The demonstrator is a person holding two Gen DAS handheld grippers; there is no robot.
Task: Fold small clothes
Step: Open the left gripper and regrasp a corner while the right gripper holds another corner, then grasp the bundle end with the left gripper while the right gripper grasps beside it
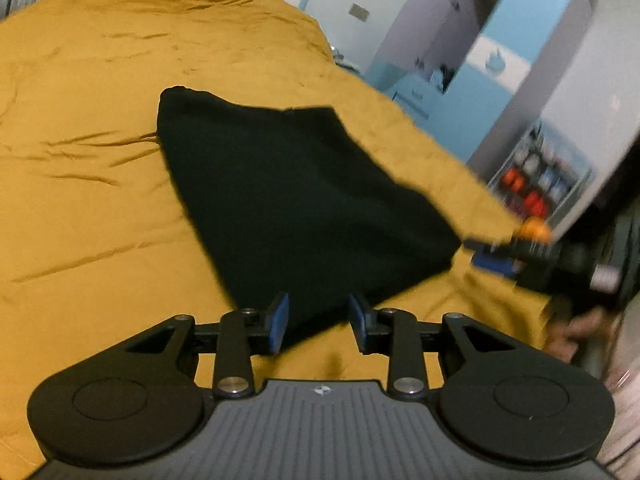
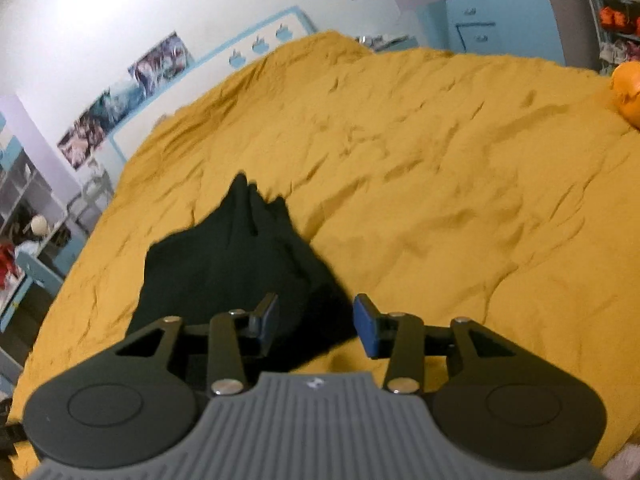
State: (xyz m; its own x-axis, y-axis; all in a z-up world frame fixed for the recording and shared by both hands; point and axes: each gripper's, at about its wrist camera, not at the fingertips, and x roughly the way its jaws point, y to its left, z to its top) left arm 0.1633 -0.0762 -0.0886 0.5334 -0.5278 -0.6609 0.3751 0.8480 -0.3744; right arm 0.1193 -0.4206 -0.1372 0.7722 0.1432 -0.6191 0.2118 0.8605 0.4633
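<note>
A black garment [image 1: 288,200] lies folded on the mustard-yellow bed cover [image 1: 92,184]. My left gripper [image 1: 318,320] is open, its blue pads on either side of the garment's near corner, just above the cover. The right gripper [image 1: 500,254] shows blurred at the garment's right corner in the left wrist view. In the right wrist view the same garment [image 2: 240,264] lies bunched in front of my right gripper [image 2: 316,324], which is open with the cloth's near edge between and under its fingers.
The bed cover [image 2: 440,200] fills both views. An orange ball [image 2: 628,92] rests at its right edge. A blue cabinet [image 1: 472,92] and shelves with shoes [image 1: 536,184] stand beyond the bed. Posters [image 2: 124,108] hang on the wall.
</note>
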